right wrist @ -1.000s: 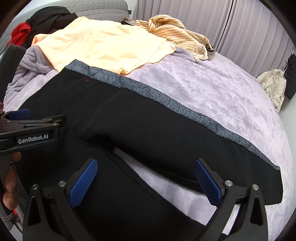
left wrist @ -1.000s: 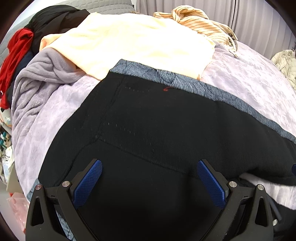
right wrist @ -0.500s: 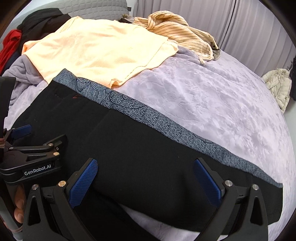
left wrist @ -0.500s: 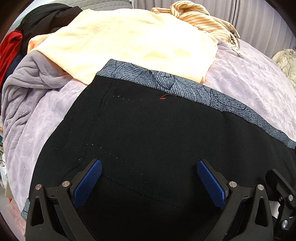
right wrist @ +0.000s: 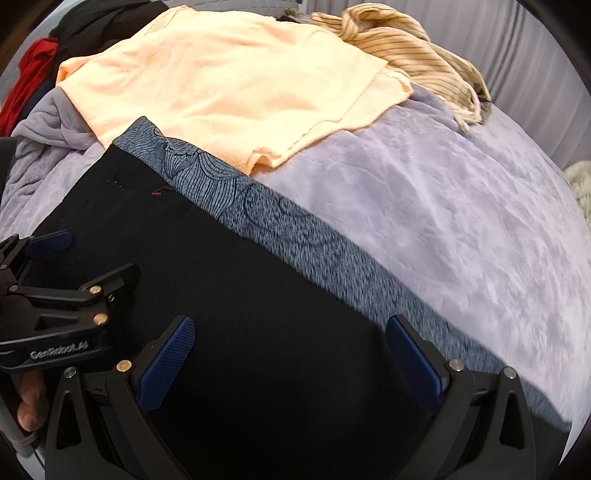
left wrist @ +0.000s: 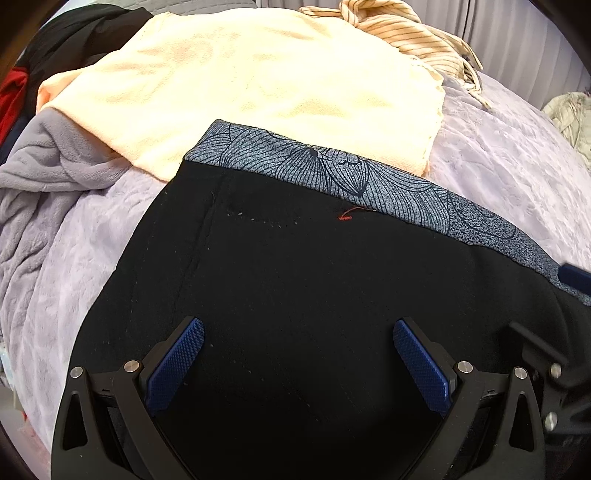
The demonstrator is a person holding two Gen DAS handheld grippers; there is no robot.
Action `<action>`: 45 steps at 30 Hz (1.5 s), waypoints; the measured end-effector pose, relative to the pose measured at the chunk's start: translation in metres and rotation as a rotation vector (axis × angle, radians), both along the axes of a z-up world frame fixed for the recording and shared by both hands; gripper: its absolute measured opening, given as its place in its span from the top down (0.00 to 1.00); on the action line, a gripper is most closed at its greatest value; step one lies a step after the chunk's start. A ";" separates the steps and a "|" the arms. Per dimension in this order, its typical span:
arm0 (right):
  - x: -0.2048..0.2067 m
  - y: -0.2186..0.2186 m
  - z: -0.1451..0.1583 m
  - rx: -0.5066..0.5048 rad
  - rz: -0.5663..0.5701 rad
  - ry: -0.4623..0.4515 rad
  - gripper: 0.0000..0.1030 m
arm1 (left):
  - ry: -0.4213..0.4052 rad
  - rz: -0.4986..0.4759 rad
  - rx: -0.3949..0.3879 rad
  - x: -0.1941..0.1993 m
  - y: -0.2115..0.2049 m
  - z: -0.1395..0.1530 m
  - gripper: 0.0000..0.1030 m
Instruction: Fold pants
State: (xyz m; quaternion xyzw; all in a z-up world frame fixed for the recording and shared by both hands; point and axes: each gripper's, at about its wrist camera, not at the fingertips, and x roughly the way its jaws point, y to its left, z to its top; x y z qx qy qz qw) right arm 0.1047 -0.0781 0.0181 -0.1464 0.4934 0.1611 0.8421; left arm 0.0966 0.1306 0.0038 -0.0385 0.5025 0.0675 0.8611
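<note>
The black pants (left wrist: 295, 295) with a blue-grey patterned side stripe (left wrist: 332, 173) lie spread flat on the lilac bed cover (left wrist: 517, 155). They also fill the lower left of the right wrist view (right wrist: 240, 314). My left gripper (left wrist: 297, 363) is open and empty, low over the black cloth near the waist end. My right gripper (right wrist: 290, 363) is open and empty over the leg part, just right of the left gripper (right wrist: 48, 295), whose body shows at the left of the right wrist view.
A peach towel (right wrist: 229, 81) lies flat beyond the pants. A striped beige shirt (right wrist: 413, 48) is bunched at the back. A grey fleece blanket (left wrist: 40, 177), red cloth (right wrist: 29, 77) and black clothes (left wrist: 81, 33) pile at the left. Grey curtains (right wrist: 517, 55) hang behind.
Both grippers have moved forward and down over the pants. The gap of bed cover between the two legs is no longer visible; the black cloth now looks like one flat layer.
</note>
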 end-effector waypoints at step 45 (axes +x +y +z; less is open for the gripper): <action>-0.086 0.031 0.012 -0.115 0.389 -0.237 0.80 | 0.102 0.300 -0.227 0.039 0.026 -0.002 0.82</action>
